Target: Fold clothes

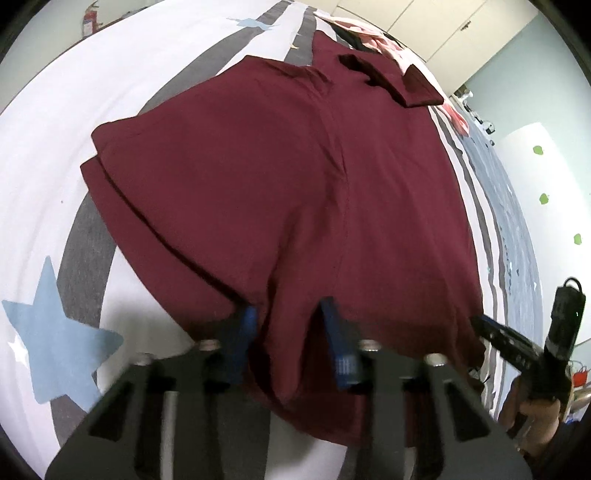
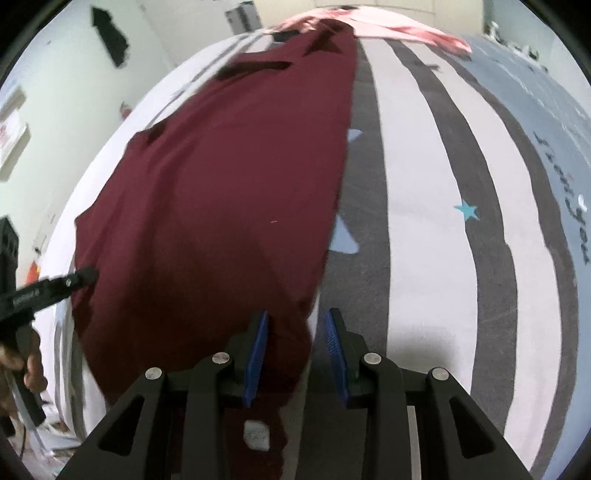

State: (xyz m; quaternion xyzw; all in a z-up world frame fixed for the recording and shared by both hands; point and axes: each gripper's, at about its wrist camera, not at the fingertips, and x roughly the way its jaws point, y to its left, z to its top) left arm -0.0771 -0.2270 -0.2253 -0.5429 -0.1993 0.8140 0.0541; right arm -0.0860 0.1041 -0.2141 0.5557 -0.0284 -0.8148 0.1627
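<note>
A dark red polo shirt lies spread out on a bed cover with gray and white stripes and blue stars. Its collar is at the far end of the bed cover, and its bottom hem is at the near edge, by the two grippers.

The left gripper is at the near hem of the shirt. Its two blue pads stand apart, and a fold of red cloth hangs between them. The jaws are not squeezed onto the cloth.

The right gripper is at the near right corner of the shirt. Its blue pads are also apart. The edge of the shirt sits between them, touching the left pad, but the jaws are not pinching it. A small white label shows on the cloth just under this gripper.

A pile of pink clothes lies at the far end of the bed cover, past the collar. A sleeve sticks out on the left side of the shirt.
</note>
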